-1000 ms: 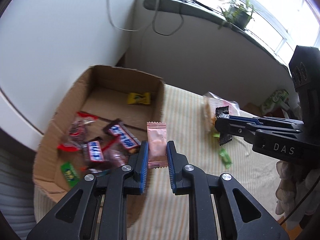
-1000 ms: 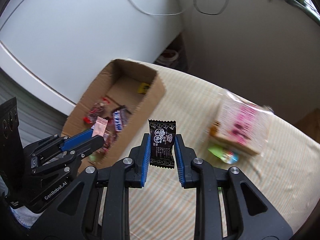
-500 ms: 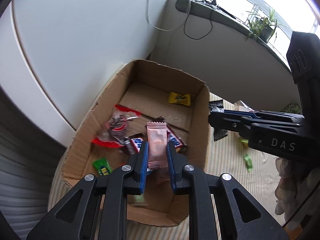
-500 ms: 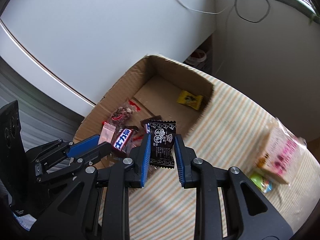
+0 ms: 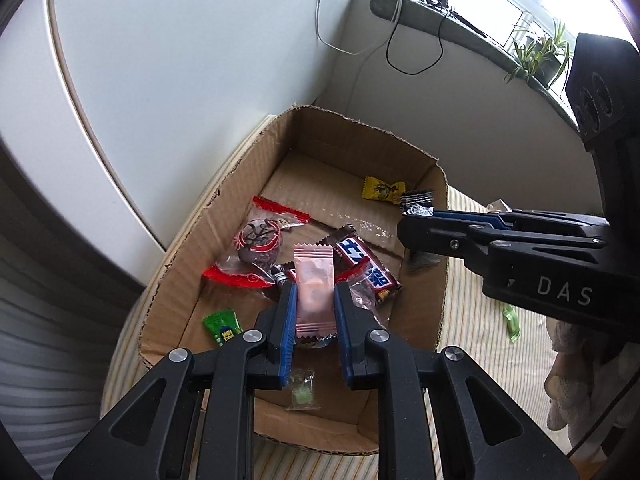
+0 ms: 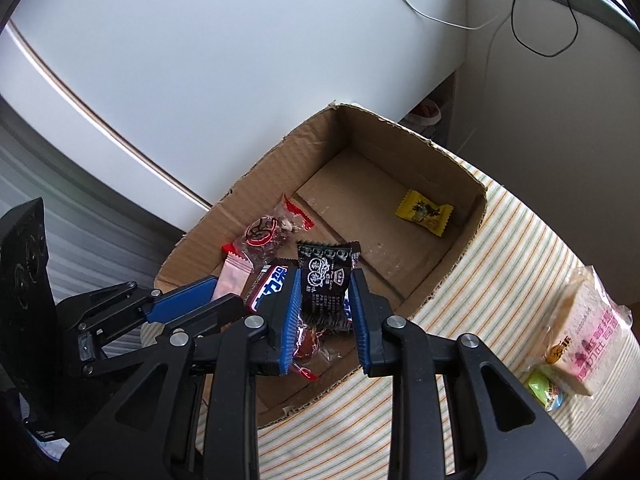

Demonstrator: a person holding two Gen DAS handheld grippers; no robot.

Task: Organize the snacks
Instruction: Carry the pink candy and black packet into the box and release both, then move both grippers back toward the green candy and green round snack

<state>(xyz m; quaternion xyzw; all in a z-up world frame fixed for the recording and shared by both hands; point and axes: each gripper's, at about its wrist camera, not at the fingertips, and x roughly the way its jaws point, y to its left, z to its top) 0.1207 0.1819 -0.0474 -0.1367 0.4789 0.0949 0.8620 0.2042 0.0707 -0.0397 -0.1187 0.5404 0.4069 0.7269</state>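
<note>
My left gripper (image 5: 314, 308) is shut on a pink candy packet (image 5: 314, 284) and holds it above the near part of the open cardboard box (image 5: 352, 136). My right gripper (image 6: 324, 296) is shut on a black candy packet (image 6: 324, 280) and holds it above the same box (image 6: 256, 176). In the left wrist view the right gripper (image 5: 416, 220) comes in over the box's right wall with the black packet (image 5: 417, 204). In the right wrist view the left gripper (image 6: 216, 292) shows at the left with the pink packet (image 6: 234, 276). The box holds several wrapped snacks, among them a yellow candy (image 6: 424, 212).
The box stands on a striped cloth (image 6: 500, 264). A pink-printed snack bag (image 6: 584, 336) and a green candy (image 6: 544, 390) lie on the cloth at the right. Another green candy (image 5: 511, 322) lies right of the box. A white wall and a window ledge with cables stand behind.
Both grippers have moved left from over the cloth to above the box, each still holding its packet. The box now fills the middle of both views.
</note>
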